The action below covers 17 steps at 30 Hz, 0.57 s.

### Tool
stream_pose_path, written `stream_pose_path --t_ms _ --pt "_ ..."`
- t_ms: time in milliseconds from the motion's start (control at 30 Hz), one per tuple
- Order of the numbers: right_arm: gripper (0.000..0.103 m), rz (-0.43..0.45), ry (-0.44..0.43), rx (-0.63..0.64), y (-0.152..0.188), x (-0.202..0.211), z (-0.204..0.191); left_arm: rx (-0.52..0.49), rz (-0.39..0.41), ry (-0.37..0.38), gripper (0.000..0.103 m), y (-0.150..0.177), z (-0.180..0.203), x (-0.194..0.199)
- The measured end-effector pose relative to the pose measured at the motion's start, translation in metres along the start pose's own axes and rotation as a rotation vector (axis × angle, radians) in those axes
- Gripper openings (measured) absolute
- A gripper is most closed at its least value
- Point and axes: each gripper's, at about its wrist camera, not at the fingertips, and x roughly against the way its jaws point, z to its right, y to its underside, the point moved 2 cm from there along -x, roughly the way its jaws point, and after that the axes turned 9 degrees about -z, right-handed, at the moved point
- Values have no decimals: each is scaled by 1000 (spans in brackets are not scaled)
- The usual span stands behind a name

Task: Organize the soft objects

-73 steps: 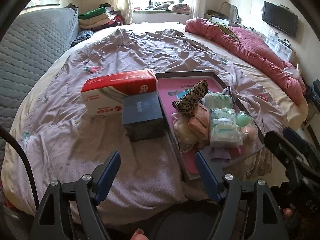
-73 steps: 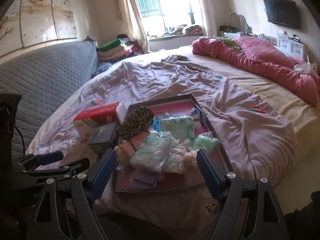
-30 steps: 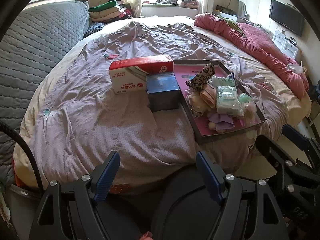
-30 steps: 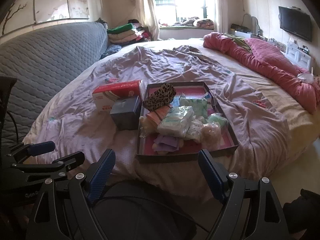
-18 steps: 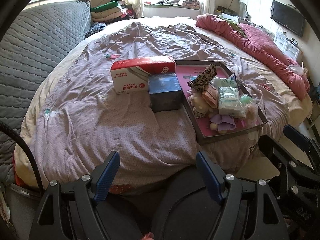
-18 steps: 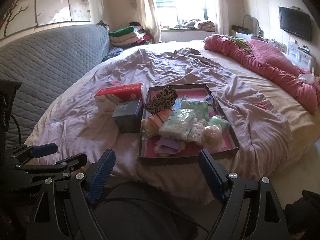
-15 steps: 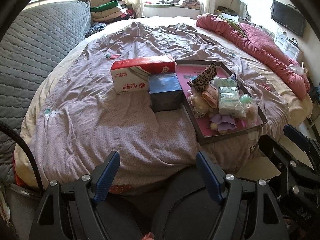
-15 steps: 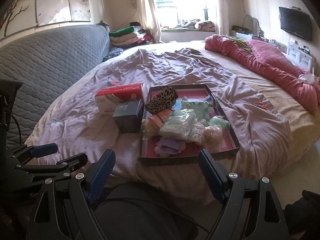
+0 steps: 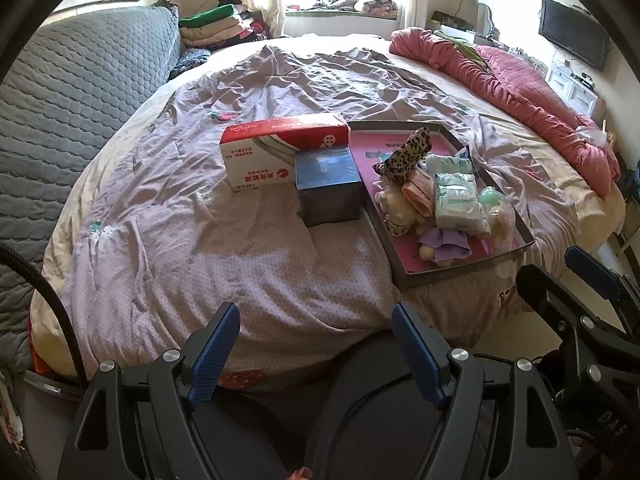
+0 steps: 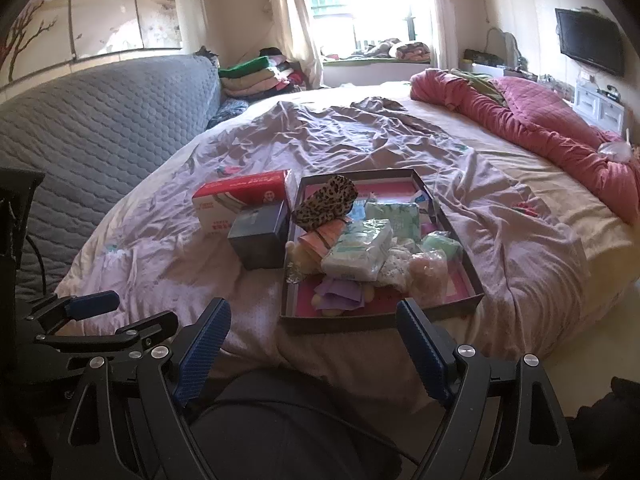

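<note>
A dark tray with a pink floor (image 9: 406, 276) (image 10: 440, 208) lies on the bed near its front edge. It holds a pile of soft things: a leopard-print pouch (image 9: 404, 156) (image 10: 326, 202), a white tissue pack (image 9: 456, 200) (image 10: 358, 250), a peach roll (image 9: 418, 198), a purple cloth (image 9: 446, 242) (image 10: 340, 292) and small plush pieces. My left gripper (image 9: 316, 340) is open and empty, held back from the bed edge. My right gripper (image 10: 314, 338) is open and empty, just short of the tray.
A red-and-white tissue box (image 9: 280, 152) (image 10: 240, 200) and a dark blue box (image 9: 328, 188) (image 10: 260, 236) stand left of the tray. A pink quilt (image 9: 520, 92) lies along the right side. A grey padded headboard (image 9: 60, 92) is on the left. Folded clothes (image 9: 216, 26) sit at the back.
Both grippers have pulled back from the bed since 2.4 s ago, so the tray and boxes look farther away. In the last half second almost nothing moves.
</note>
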Motion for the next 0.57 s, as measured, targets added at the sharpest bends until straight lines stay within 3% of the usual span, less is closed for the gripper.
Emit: stream_pose_path --t_ms 567 --pt "86 7 -11 -16 0 -1 6 -10 10 -6 77 1 0 2"
